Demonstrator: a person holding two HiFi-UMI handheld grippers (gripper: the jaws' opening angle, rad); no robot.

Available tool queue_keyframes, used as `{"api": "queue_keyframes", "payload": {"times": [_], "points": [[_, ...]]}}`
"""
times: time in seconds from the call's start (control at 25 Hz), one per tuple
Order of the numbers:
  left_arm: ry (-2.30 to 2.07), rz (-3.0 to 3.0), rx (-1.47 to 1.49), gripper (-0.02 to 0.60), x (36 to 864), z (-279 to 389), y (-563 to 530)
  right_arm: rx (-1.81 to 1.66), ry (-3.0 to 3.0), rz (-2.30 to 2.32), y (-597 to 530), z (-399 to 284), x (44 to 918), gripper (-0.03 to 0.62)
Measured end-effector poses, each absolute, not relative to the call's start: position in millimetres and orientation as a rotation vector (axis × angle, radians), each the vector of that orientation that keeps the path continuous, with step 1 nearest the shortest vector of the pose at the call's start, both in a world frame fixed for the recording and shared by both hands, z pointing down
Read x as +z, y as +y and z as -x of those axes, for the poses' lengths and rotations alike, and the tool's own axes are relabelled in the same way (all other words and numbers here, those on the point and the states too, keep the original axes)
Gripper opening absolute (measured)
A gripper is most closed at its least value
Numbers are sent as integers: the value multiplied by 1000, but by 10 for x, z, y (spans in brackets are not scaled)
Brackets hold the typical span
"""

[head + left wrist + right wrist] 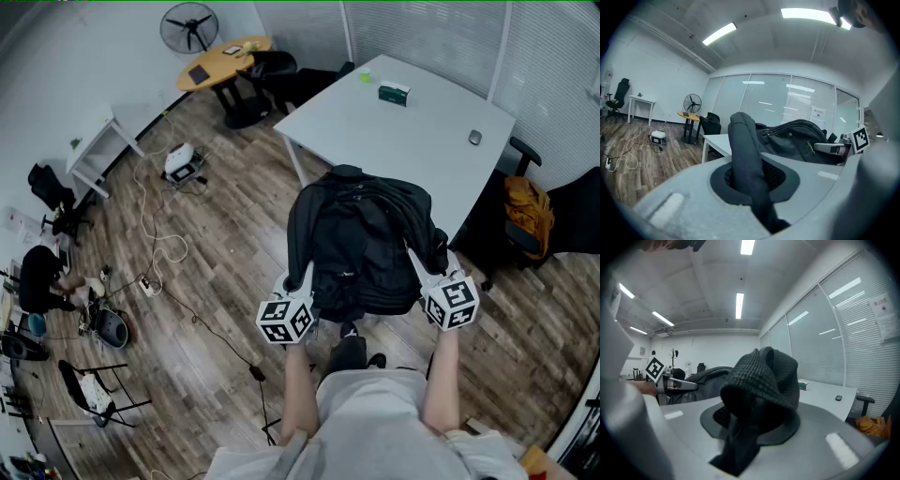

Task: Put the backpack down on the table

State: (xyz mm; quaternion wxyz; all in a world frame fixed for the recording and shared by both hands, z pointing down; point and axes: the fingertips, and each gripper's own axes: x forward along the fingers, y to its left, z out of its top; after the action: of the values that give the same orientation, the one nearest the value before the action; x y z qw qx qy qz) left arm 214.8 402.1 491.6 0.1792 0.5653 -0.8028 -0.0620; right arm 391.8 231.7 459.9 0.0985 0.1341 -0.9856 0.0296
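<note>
A black backpack [361, 239] hangs in the air between my two grippers, just in front of the near corner of the white table [403, 131]. My left gripper [302, 277] is shut on the left shoulder strap [747, 159], which runs up between its jaws. My right gripper [418, 266] is shut on the padded right strap [761, 380], bunched between its jaws. In the left gripper view the backpack body [797, 140] lies ahead with the right gripper [841, 147] beyond it. The backpack [705, 378] also shows to the left in the right gripper view.
On the white table lie a green box [395, 92], a small green thing [365, 76] and a mouse [475, 138]. A chair with a yellow bag [527, 214] stands at the right. A round wooden table [225, 58], a fan [189, 26] and floor cables [155, 239] are at the left.
</note>
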Motion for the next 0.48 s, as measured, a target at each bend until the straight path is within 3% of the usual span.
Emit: {"api": "queue_keyframes", "payload": {"times": [0.48], "points": [[-2264,-1622,-155,29,4825,-2371,4181,160,-2926,-374,2446,-4103,4653,101]]}}
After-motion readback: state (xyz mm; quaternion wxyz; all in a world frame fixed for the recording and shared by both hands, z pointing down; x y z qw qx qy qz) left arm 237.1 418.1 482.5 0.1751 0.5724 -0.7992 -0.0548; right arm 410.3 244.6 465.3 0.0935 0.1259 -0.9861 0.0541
